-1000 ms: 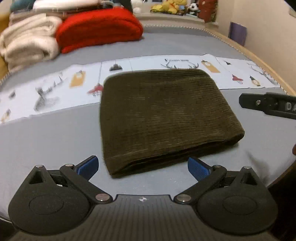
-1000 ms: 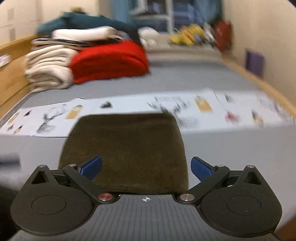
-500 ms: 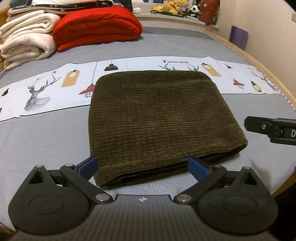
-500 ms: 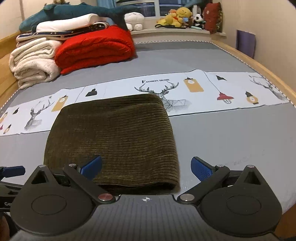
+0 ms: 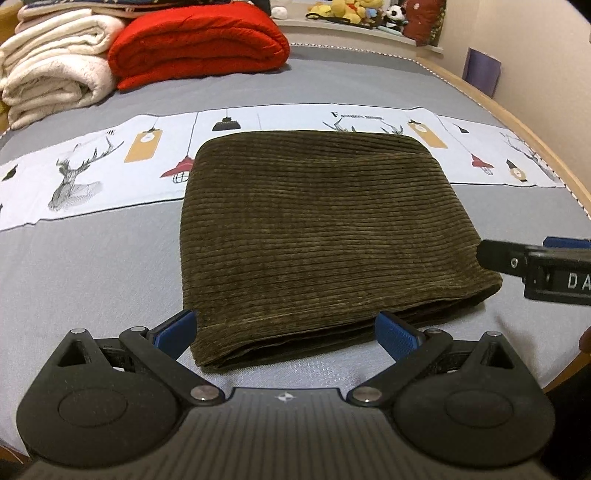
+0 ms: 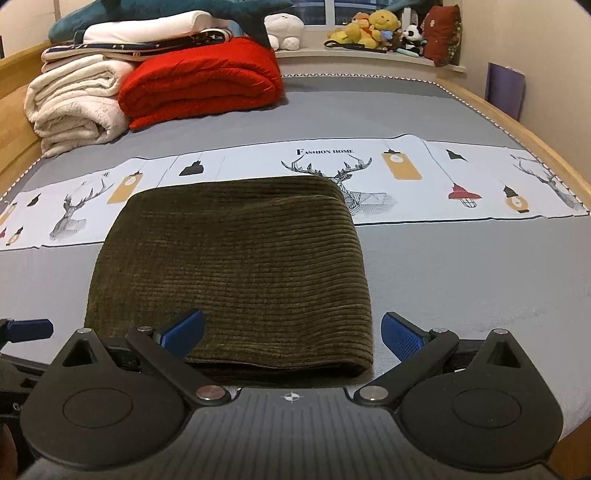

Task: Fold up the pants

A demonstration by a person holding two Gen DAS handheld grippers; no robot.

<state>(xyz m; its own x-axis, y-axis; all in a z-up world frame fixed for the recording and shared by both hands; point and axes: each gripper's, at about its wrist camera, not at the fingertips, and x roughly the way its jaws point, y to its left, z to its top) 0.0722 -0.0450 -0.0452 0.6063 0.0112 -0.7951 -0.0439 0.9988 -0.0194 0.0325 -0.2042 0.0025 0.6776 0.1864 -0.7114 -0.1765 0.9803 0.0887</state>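
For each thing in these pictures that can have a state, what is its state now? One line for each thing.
pants: folded into a thick rectangle, lying flat on the bed, held by no claw.
left claw: open, at the near edge of the pants.
right claw: open, at the near edge of the pants.
red blanket: folded, at the far end of the bed.
cream blanket: folded, beside the red blanket.

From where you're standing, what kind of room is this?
Most likely a bedroom: the folded pants lie on a bed, with rolled blankets at its head and stuffed toys on the window ledge.
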